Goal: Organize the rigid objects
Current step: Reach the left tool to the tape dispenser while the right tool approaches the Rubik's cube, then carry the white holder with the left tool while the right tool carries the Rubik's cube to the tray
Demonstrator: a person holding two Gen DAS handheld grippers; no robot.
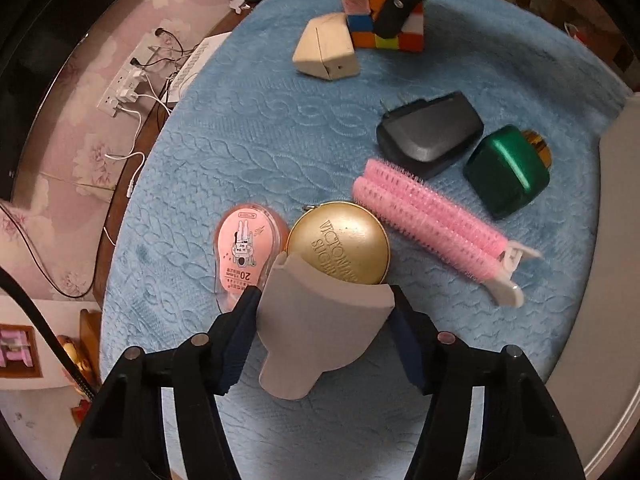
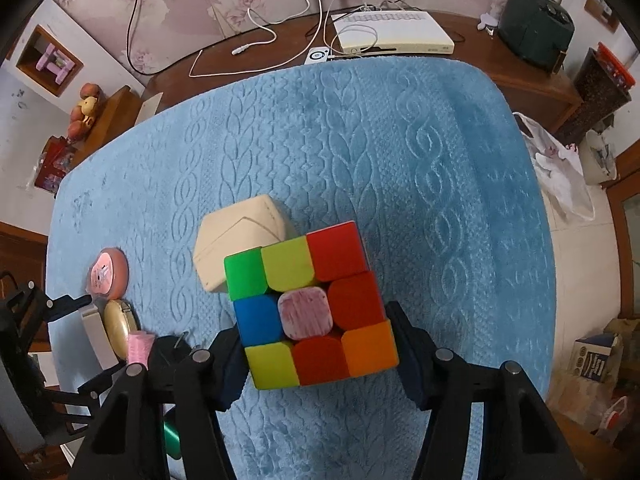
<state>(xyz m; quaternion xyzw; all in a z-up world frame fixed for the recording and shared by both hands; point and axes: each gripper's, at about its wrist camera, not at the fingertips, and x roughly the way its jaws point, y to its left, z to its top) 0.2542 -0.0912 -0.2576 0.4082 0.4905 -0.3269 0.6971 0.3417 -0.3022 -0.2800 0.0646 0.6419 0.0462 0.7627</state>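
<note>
While the left tool (image 1: 324,322) points steeply down, its two blue-padded fingers (image 1: 236,340) press on the sides of a grey fan-shaped plastic piece (image 1: 320,320), which it grips just above the blue cable-patterned plush cloth (image 1: 256,128) covering the counter. Touching the far edge of the grey piece lies a round gold tin with embossed lettering (image 1: 340,240), and against the tin's left side sits a pink oval correction-tape case (image 1: 244,248). Just right of the tin a pink bristled hair-roller clip with a white handle (image 1: 428,220) lies slantwise; beyond it rest a black wall charger (image 1: 428,132) and a glossy green box-shaped bottle (image 1: 506,172).

Seen from the right wrist view, the right tool (image 2: 316,344) clamps a multicoloured puzzle cube (image 2: 308,308) by its two opposite sides, near the middle of the cloth. A cream wedge-shaped plastic block (image 2: 240,240) lies touching the cube's far left corner. Farther left, well apart from the cube, the left tool and its cluster of tin and pink case appear. Behind the cloth stands a wooden ledge (image 2: 288,40) with a white flat device (image 2: 396,36) and white cables (image 2: 256,28).
</note>
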